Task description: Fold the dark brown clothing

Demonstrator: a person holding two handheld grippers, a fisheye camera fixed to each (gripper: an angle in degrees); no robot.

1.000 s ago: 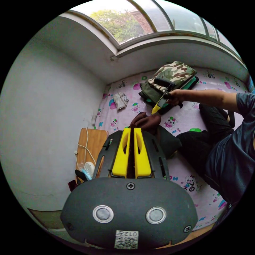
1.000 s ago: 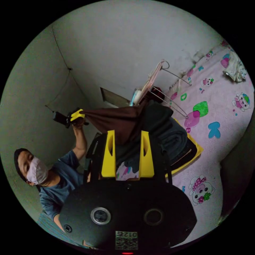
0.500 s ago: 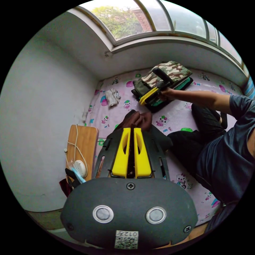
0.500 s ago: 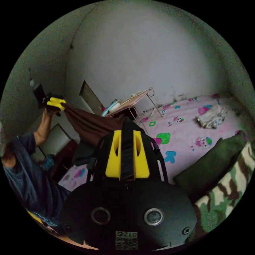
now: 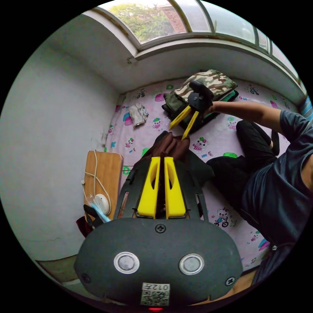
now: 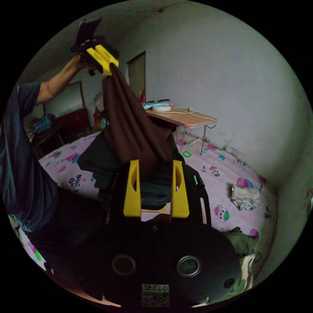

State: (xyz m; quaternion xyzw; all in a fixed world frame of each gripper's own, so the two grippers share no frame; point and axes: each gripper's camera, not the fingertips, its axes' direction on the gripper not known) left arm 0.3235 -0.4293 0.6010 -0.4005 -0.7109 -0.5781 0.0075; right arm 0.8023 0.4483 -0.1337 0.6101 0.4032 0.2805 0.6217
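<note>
The dark brown clothing (image 6: 133, 130) hangs down in a long bunch from my left gripper (image 6: 102, 62), which a raised hand holds high. In the left gripper view my left gripper (image 5: 162, 159) is shut on that clothing (image 5: 171, 146), a dark strip of it showing between the yellow jaws. My right gripper (image 6: 156, 163) stands open, jaws wide apart, with the garment's lower end just past their tips and not pinched. From the left gripper view, the right gripper (image 5: 178, 133) is open just above the brown bunch.
A pink patterned bed sheet (image 5: 225, 143) lies below. A folded stack topped with camouflage cloth (image 5: 208, 84) sits by the window wall, with a small white cloth (image 5: 137, 114) nearby. A small wooden table (image 6: 182, 117) stands by the wall. Dark folded clothes (image 6: 156, 195) lie under the garment beside the seated person (image 5: 280, 195).
The right gripper has swung from the camouflage stack back toward the brown clothing, and its jaws stand wider than half a second ago. The left gripper still holds the garment.
</note>
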